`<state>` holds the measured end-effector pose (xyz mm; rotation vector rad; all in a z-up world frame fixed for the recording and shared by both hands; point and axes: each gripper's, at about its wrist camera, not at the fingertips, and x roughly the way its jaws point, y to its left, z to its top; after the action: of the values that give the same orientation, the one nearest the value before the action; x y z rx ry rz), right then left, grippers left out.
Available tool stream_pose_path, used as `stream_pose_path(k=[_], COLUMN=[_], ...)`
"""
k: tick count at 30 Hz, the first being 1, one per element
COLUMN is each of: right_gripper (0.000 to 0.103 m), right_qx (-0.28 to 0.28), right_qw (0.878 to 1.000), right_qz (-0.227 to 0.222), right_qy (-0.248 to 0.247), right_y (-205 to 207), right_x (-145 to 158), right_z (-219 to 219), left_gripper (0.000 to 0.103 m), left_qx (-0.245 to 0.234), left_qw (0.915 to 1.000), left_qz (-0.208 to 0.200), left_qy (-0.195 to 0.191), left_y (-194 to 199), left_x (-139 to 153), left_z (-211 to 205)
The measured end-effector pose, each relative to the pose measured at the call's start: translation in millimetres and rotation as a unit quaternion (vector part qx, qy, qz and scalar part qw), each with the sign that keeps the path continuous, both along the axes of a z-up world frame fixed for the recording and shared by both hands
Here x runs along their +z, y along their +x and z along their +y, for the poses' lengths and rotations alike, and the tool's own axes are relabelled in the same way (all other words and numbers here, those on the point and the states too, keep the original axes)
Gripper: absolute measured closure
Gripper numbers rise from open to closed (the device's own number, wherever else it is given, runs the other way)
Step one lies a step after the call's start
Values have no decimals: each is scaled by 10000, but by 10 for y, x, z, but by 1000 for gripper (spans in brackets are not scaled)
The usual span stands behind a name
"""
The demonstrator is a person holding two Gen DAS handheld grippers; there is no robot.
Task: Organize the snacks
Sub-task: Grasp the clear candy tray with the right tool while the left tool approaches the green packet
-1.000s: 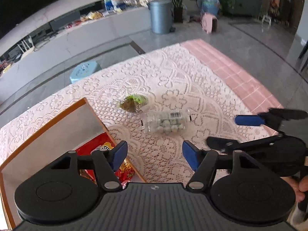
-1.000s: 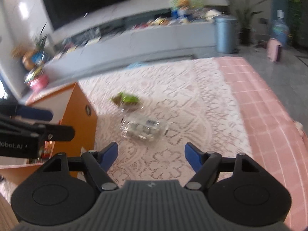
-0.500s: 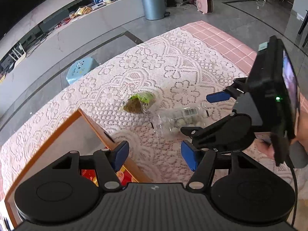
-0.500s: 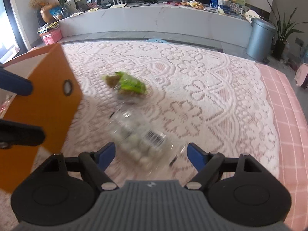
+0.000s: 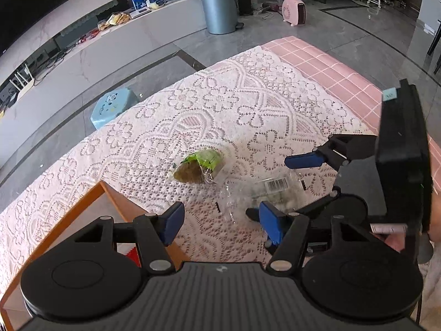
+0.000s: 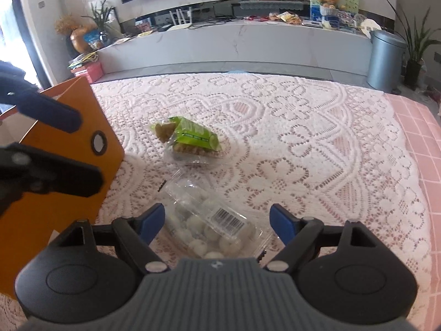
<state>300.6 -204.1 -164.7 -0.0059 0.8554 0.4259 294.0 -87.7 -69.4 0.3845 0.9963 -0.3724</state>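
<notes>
A clear packet of pale round candies with a barcode (image 6: pixel 212 229) lies on the lace tablecloth, between the open fingers of my right gripper (image 6: pixel 217 222), untouched by the pads. It also shows in the left wrist view (image 5: pixel 273 190). A green-wrapped snack (image 6: pixel 190 138) lies just beyond it, also seen in the left wrist view (image 5: pixel 201 165). My left gripper (image 5: pixel 220 220) is open and empty, hovering by the orange box's (image 5: pixel 69 215) corner. The right gripper (image 5: pixel 275 187) shows from the left wrist, straddling the clear packet.
The orange box (image 6: pixel 69 127) stands at the table's left, with a red packet (image 5: pixel 129 253) inside. The pink checked table edge (image 6: pixel 424 149) runs along the right. A blue stool (image 5: pixel 113 107) and a grey bin (image 5: pixel 220 8) stand on the floor beyond.
My right gripper has moved forward and down so its open fingers straddle the clear candy packet. My left gripper has drawn back slightly beside the box.
</notes>
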Motion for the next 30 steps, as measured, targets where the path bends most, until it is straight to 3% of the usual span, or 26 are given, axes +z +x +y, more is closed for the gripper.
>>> stream_pose_path(k=[4, 6, 9, 11, 16, 19, 21, 26, 29, 30], right_gripper=[25, 34, 63, 74, 75, 71, 63, 63, 63, 68], right_qx=[26, -116, -425, -687, -1038, -745, -568, -835, -890, -905], right_qw=[10000, 9999, 9990, 9973, 9929, 9962, 9974, 9958, 9947, 9941], right_qz=[-3, 41, 143, 242, 446, 362, 341, 252, 350, 377], right_qy=[-32, -69, -3, 130, 361, 286, 271, 288, 389, 458], right_y=[-5, 5, 33, 62, 93, 65, 61, 82, 111, 115], right_x=[3, 19, 51, 53, 58, 70, 55, 52, 26, 19], right_z=[11, -3, -99, -198, -368, -340, -318, -401, -463, -483], left_gripper=[29, 29, 29, 29, 34, 56, 72, 72, 72, 72], left_qx=[57, 103, 130, 154, 94, -130, -354, -846, -828, -775], left_qw=[10000, 9998, 9997, 9996, 9993, 9976, 9945, 9880, 9849, 9842], left_qz=[71, 123, 144, 163, 254, 290, 328, 451, 556, 637], left_qy=[32, 72, 112, 157, 252, 608, 925, 1212, 1413, 1458], left_y=[23, 34, 29, 30, 19, -4, -10, 21, 112, 147], left_x=[-62, -94, -117, -136, -189, -262, -326, -493, -620, -652], left_z=[-14, -16, -12, -18, -63, -158, -241, -410, -479, -487])
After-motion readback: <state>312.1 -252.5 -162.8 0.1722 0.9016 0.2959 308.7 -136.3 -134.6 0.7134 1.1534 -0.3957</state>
